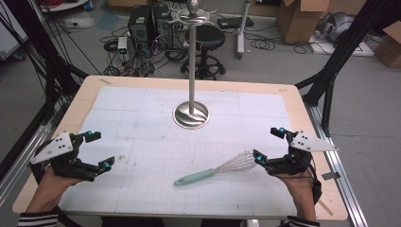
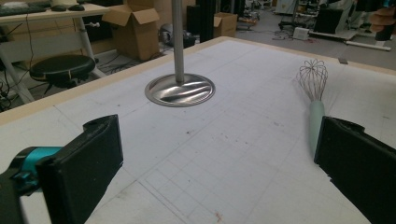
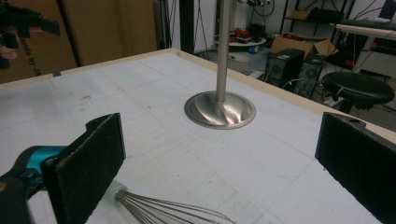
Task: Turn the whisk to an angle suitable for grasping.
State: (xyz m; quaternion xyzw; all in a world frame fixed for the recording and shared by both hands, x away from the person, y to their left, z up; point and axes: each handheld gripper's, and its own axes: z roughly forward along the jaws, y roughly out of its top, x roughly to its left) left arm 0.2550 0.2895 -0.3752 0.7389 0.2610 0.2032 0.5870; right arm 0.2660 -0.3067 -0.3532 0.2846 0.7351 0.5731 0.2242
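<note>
A whisk with a mint-green handle and wire loops is seen lying flat at the lower middle of the high view, its handle pointing lower left and its wires toward the right gripper, which is held just beside the wire end with its jaws spread wide and nothing between them. The left gripper is held at the lower left of that view, well apart from the whisk, its jaws likewise wide and empty. The step in hand is judged to be the pickup of the whisk: the handle rather than the springy wires would best be straddled, the pads lowered squarely to either side before being closed. A steel stand with hooked arms at its top is set at the centre of the table, which is covered by a pale gridded mat. Beyond it, a black stool, computer towers, cables and cardboard boxes are seen on a grey floor.
</note>
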